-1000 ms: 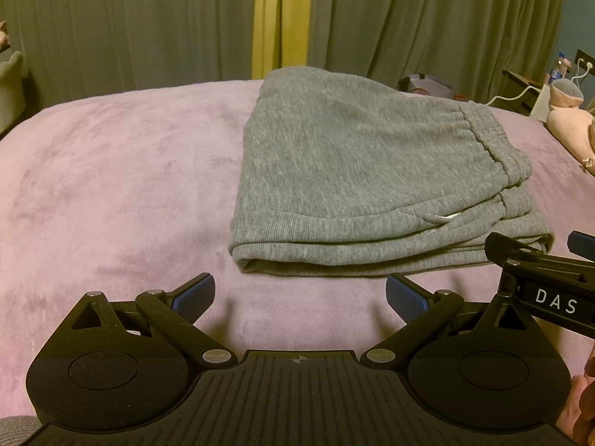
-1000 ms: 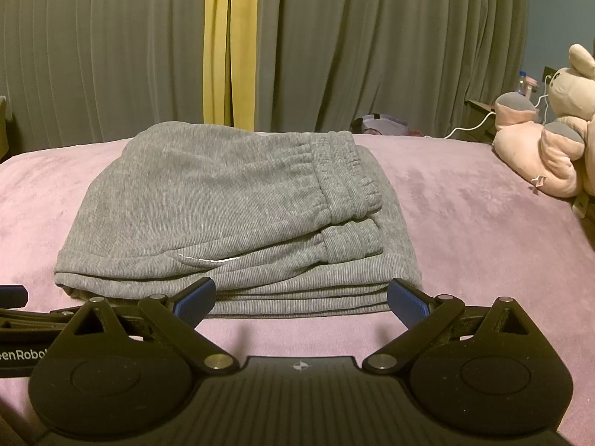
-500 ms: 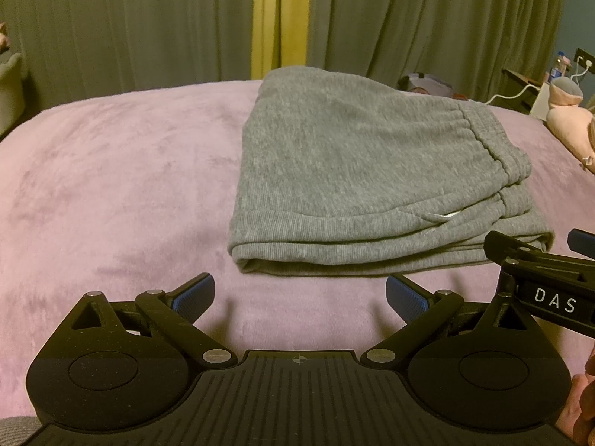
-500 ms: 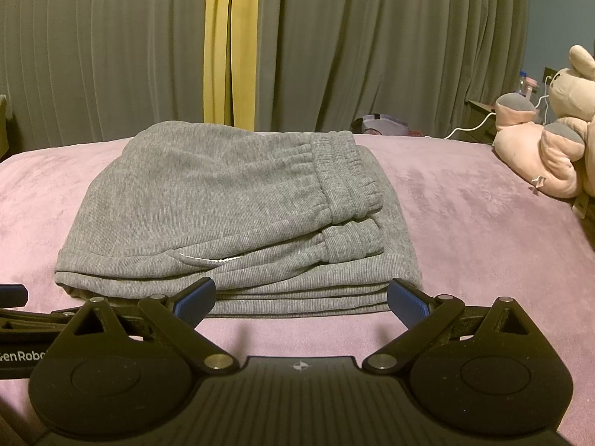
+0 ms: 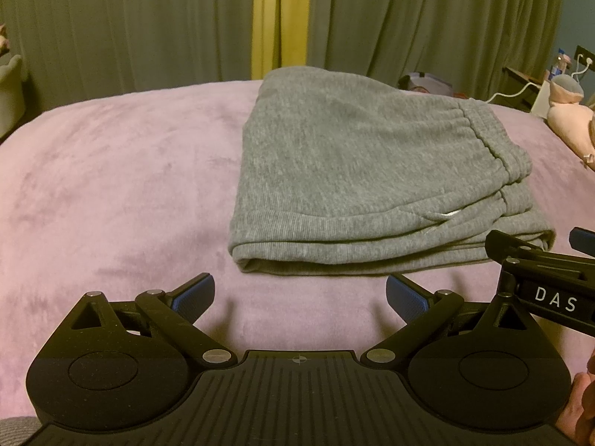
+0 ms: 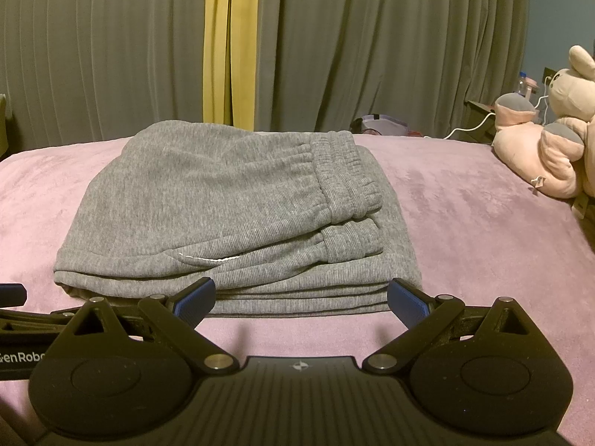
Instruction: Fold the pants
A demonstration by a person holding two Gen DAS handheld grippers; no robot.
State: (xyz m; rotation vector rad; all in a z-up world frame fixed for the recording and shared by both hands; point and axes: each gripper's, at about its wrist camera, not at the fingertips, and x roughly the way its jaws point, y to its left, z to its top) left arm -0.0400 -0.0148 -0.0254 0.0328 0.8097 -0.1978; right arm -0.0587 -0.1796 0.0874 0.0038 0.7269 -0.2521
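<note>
Folded pants (image 6: 230, 219) on bed (image 6: 465, 230), both tools spread.
Left tool (image 5: 300, 295) and right tool (image 6: 302, 299) hold nothing, hovering just short of the pants' near edge. Waistband (image 6: 346, 178) on top, right side. Plush toy (image 6: 550, 141) far right; curtains (image 6: 111, 44) behind.

Black tongs (image 5: 300, 294), blue pads (image 6: 194, 298), silver screws

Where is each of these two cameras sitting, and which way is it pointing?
Left wrist: rides the left tongs, low over the pink plush bedspread, facing the folded grey knit pants; right tongs intrude.
Right wrist: rides the right tongs, facing the pants' stacked edge; both open.
Shared: pants, bedspread, grey-green curtains.
</note>
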